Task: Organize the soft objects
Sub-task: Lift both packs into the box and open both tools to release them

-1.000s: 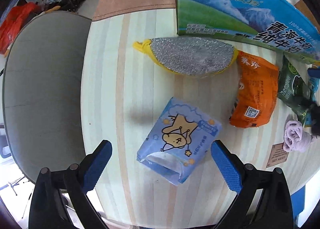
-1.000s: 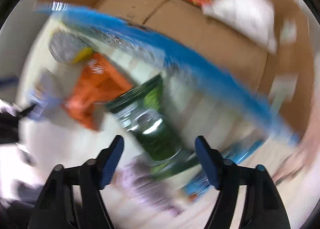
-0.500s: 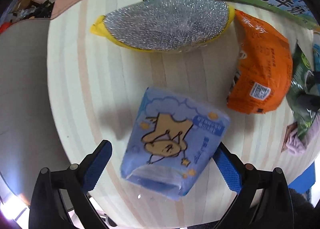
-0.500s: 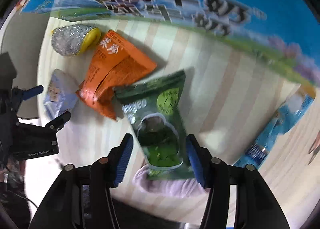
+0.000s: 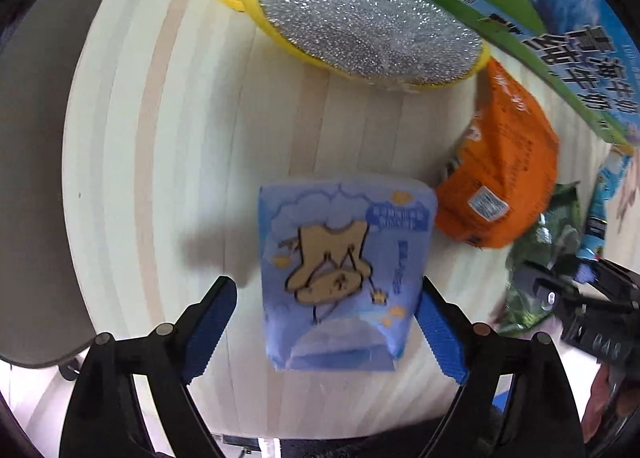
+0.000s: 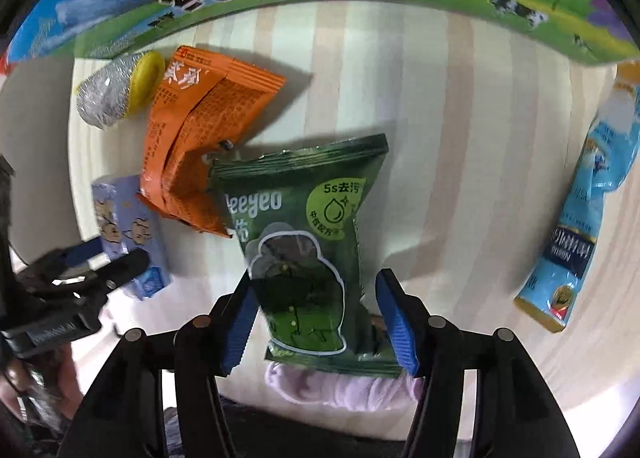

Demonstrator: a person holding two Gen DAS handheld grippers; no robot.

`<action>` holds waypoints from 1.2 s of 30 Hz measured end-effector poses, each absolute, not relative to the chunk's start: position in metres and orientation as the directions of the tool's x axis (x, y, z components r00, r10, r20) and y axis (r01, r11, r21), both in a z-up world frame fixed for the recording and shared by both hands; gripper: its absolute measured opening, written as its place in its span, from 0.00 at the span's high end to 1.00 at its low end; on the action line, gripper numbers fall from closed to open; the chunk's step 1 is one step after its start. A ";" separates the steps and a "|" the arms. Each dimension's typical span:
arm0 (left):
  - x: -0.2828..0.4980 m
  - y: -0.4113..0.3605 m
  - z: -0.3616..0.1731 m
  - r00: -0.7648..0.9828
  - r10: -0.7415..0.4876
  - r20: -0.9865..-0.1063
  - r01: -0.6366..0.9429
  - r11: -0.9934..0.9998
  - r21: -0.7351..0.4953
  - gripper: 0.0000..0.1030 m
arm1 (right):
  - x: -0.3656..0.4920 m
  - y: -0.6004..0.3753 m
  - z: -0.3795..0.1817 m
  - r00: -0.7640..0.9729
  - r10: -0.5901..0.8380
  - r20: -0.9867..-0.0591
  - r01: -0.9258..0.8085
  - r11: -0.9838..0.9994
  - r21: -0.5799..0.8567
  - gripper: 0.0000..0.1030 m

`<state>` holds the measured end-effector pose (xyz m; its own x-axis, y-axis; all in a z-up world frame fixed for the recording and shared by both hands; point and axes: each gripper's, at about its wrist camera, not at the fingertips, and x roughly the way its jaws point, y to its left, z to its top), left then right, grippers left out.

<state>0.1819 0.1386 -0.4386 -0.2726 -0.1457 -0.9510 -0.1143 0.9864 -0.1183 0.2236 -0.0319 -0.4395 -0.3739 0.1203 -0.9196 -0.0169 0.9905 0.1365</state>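
Risk first. The left gripper (image 5: 326, 322) straddles the blue tissue pack (image 5: 344, 270) off-centre: its right pad sits at or on the pack's edge while the left pad has a clear gap, so closing could shove the pack sideways toward the orange packet (image 5: 500, 178) rather than pinch it squarely. The soft film may also crumple and slip.

The right gripper (image 6: 318, 318) brackets the lower part of the green pouch (image 6: 308, 242), which lies on top of a lilac cloth (image 6: 344, 386) at lower centre. A low grab could catch the cloth too and drag both. The pouch's upper left corner also overlaps the orange packet (image 6: 192, 146), which could get tugged along.

Claws: left jaws wide apart, holding nothing, right pad maybe touching the pack; motion blur makes contact hard to call. Right jaws part open, pads just beside the pouch's sides, not yet clamped as far as I can judge.

Other items on the striped table (image 5: 168, 138):
- Silver scouring pad (image 5: 368, 26) with yellow edge, upper centre of the left view, against the milk carton box (image 5: 520, 10).
- Light-blue sachet (image 6: 580, 218), right edge of the right view, well apart from the pouch.
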 end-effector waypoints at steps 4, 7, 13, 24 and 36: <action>0.192 0.125 -0.447 -0.275 -0.083 -0.958 -0.062 0.996 -0.069 0.13 | 0.203 -0.005 -0.447 -0.353 0.048 -0.935 -0.080 0.993 0.081 0.33; 0.188 0.116 -0.444 -0.253 -0.016 -0.967 -0.013 1.000 -0.013 0.34 | 0.196 0.017 -0.444 -0.336 -0.032 -0.941 -0.121 0.993 0.009 0.39; 0.173 0.109 -0.419 -0.200 0.002 -0.980 -0.008 1.000 0.004 0.59 | 0.178 0.034 -0.429 -0.304 -0.022 -0.952 -0.113 0.994 0.013 0.63; 0.175 0.076 -0.277 0.017 -0.167 -0.986 0.027 0.986 -0.166 0.59 | 0.175 0.009 -0.301 -0.182 0.228 -0.957 -0.025 0.971 0.236 0.64; 0.342 0.024 -0.240 0.080 -0.143 -0.986 0.123 0.983 -0.133 0.59 | 0.348 -0.051 -0.226 0.035 0.146 -0.989 0.119 0.982 0.149 0.64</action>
